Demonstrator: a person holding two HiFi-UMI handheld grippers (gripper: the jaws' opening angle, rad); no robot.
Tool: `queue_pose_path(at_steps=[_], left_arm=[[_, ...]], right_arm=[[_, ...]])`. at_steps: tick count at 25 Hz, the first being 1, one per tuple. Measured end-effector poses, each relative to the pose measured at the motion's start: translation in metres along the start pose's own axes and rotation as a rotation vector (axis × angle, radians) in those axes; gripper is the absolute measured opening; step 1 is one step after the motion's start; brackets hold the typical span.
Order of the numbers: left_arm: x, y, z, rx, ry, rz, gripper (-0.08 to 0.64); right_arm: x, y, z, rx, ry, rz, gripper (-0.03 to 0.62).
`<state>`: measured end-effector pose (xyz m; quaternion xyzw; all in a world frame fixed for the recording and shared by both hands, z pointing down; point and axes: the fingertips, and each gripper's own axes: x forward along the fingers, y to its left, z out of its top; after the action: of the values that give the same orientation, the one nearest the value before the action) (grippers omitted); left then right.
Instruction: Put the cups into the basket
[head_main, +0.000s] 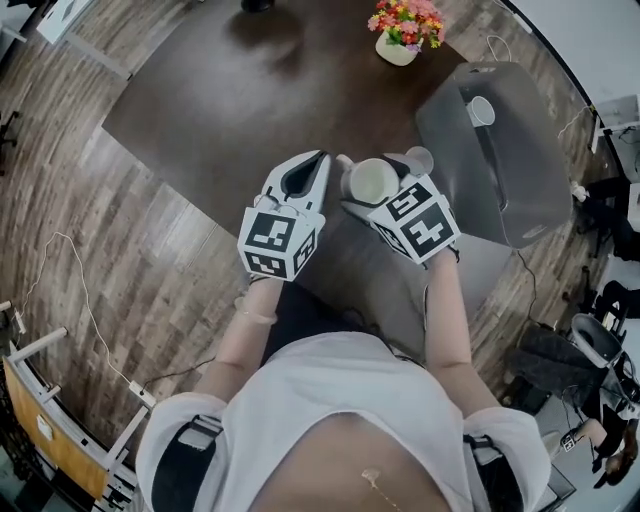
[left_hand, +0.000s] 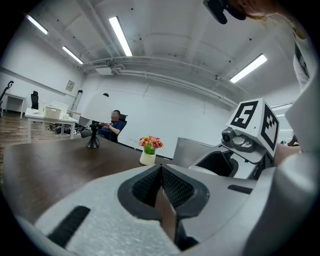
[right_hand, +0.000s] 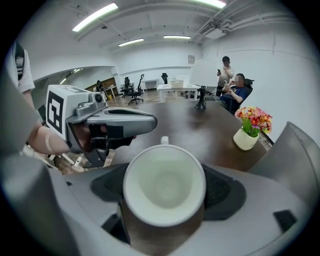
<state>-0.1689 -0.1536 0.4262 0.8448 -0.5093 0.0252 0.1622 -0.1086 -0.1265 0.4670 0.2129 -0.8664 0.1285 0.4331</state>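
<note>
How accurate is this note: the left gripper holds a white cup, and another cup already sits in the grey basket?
One thing is wrong: the right gripper holds the white cup, as the right gripper view shows. The left gripper is shut on nothing. Another cup does sit in the grey basket.

We see a dark brown table (head_main: 200, 110) with a smooth, wood-look top and a low sheen. Around the table, the floor (head_main: 110, 240) is grey-brown wood planking with visible grain. Above the table's near edge, the cup (right_hand: 164, 187) is smooth, glossy white, like glazed ceramic. The right gripper (right_hand: 165, 180) clasping it and the left gripper (left_hand: 161, 172) have matt, finely grained grey plastic shells. Their pads (left_hand: 176, 187) are black and cross-hatched, rubbery-looking. At the table's right end, the basket (head_main: 520, 170) looks matt grey and soft, like felt.
</note>
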Motion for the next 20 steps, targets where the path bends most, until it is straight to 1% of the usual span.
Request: queue_pose_path(at_steps=[6,11,20], left_arm=[[-0.005,-0.021,0.009,0.045,-0.001,-0.027,0.011],[-0.009,-0.030,0.015,0.076,-0.005,-0.035,0.011],[-0.011,-0.048,0.012,0.090,-0.002,-0.055,0.011]], right_arm=[[-0.026,0.004,0.000,0.002,-0.014,-0.012,0.413],[-0.042,0.009,0.001,-0.011,-0.021,-0.015,0.413],[-0.055,0.017,-0.010,-0.017,-0.013,-0.007,0.413]])
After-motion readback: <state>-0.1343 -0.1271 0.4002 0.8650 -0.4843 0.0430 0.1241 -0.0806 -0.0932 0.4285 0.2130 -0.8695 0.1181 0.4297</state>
